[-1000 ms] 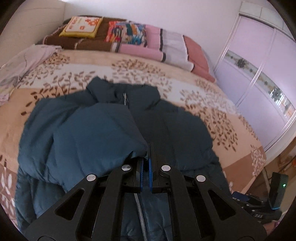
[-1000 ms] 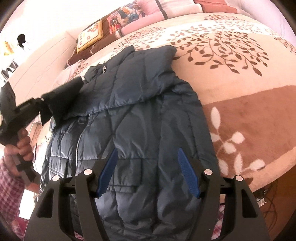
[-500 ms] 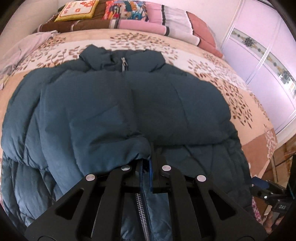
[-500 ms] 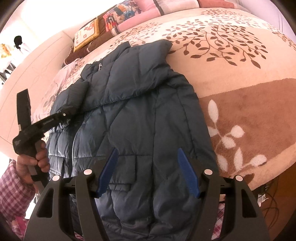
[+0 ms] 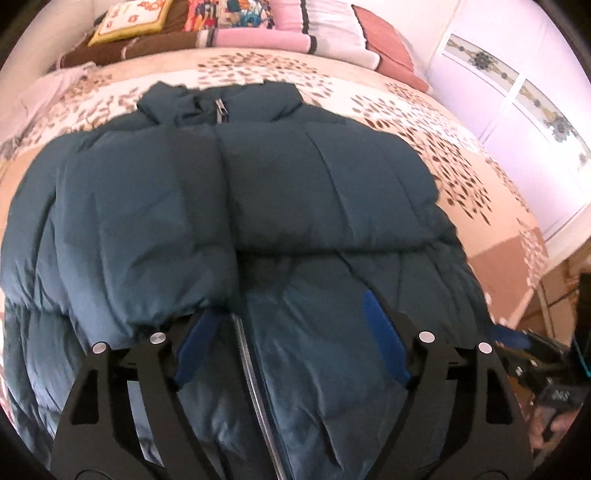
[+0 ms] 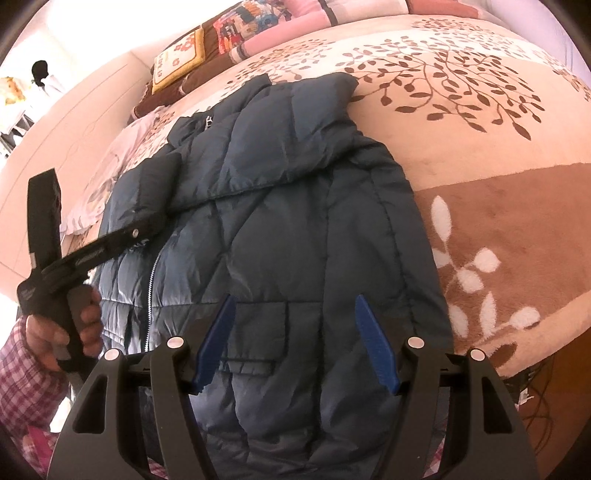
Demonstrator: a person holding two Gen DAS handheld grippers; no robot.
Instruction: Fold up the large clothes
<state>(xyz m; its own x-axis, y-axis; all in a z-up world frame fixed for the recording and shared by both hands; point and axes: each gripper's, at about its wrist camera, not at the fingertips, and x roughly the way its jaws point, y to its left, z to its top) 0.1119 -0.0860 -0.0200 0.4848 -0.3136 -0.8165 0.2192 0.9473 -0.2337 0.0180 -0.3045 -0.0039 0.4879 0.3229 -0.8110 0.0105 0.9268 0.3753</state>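
Cushions (image 5: 236,22) line the leaf-patterned bedspread's (image 6: 480,122) head beside a wardrobe (image 5: 528,122).

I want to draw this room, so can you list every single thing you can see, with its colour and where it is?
jacket: one, dark blue, flat on the bed, both sleeves folded over its front
bedspread: one, cream and brown with leaves
cushion: one, yellow, at the bed's head
pillows: several, pink and white, at the head
wardrobe: one, lilac, beside the bed
left gripper: black, blue pads, jaws just opened, above the zip
right gripper: same, open, over the pocket
left hand: one, checked sleeve
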